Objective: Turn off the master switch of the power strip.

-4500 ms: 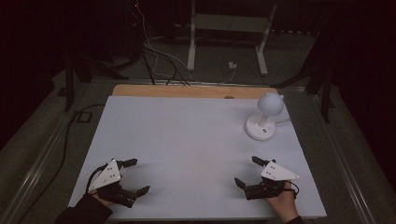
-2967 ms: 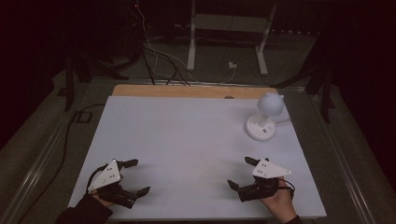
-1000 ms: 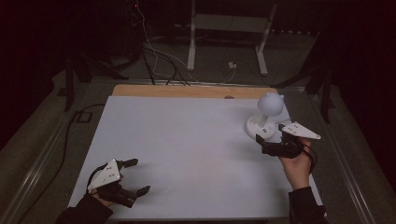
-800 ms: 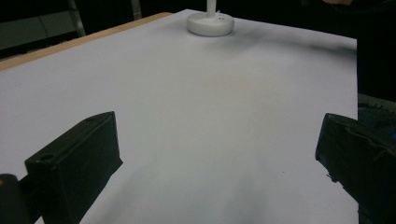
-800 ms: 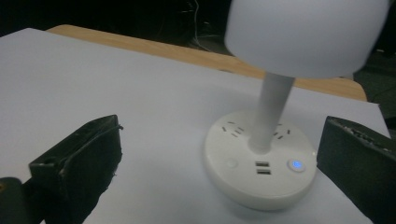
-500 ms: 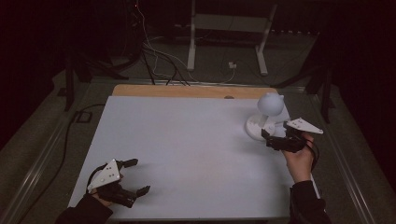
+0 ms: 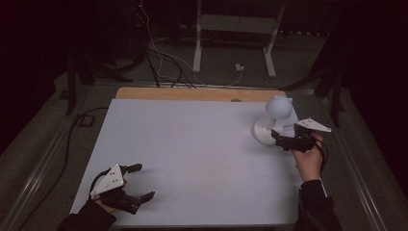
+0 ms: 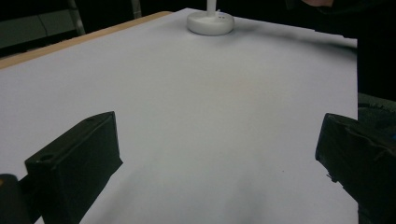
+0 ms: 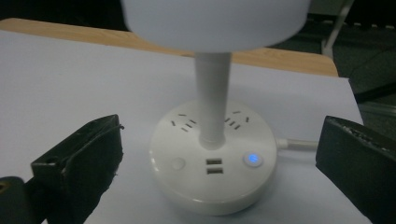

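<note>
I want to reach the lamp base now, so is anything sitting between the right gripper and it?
Nothing visible: the open right gripper faces the desk lamp's base, with only bare white tabletop between.

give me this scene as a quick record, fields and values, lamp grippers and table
lamp: white desk lamp, upright at the table's far right, round head on a thin stem
lamp base: round base with sockets, two usb ports, a plain button and a lit blue button
right gripper: right gripper open, jaws aimed at the base, not touching it
left gripper: left gripper open, low over the near left of the table, holding nothing
table: white top with a wooden strip along the far edge
</note>
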Demonstrator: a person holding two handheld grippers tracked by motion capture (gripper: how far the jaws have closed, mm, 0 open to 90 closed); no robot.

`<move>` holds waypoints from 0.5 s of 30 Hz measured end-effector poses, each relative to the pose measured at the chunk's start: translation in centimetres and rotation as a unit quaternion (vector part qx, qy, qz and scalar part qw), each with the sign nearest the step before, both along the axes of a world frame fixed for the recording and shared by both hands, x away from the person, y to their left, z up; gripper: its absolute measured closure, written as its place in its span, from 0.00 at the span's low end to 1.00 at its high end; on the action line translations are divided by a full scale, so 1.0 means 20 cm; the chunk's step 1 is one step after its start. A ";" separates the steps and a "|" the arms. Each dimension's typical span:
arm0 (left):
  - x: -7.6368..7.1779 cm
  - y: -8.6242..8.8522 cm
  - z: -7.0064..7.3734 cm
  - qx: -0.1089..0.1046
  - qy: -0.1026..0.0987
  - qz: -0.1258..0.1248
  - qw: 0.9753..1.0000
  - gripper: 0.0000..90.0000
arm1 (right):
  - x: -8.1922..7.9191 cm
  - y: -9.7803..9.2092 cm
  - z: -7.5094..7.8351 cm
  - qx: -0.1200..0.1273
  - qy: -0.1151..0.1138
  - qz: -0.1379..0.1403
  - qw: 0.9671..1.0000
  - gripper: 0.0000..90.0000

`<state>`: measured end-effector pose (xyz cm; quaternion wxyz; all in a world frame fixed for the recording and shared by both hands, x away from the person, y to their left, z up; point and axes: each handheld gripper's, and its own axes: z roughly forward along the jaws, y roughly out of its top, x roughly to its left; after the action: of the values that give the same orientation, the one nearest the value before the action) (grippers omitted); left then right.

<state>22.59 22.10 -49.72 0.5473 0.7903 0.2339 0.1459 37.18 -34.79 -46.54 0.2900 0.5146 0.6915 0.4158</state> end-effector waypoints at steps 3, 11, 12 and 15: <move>0.00 0.00 0.00 0.001 0.000 -0.001 1.000 0.00 | 0.02 -0.02 -0.01 0.006 0.004 -0.008 1.000 0.01; 0.00 0.00 0.00 -0.004 0.002 -0.003 1.000 0.00 | 0.08 -0.06 -0.05 0.017 0.015 -0.036 0.999 0.01; 0.00 0.00 0.00 -0.005 0.003 -0.003 1.000 0.00 | 0.09 -0.07 -0.05 0.019 0.016 -0.042 0.999 0.01; 0.00 0.00 0.00 -0.005 0.003 -0.004 1.000 0.00 | 0.10 -0.07 -0.06 0.025 0.019 -0.046 0.998 0.01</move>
<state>22.58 22.18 -49.64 0.5515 0.7887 0.2330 0.1396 39.17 -36.21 -47.76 0.2825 0.5607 0.6623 0.4088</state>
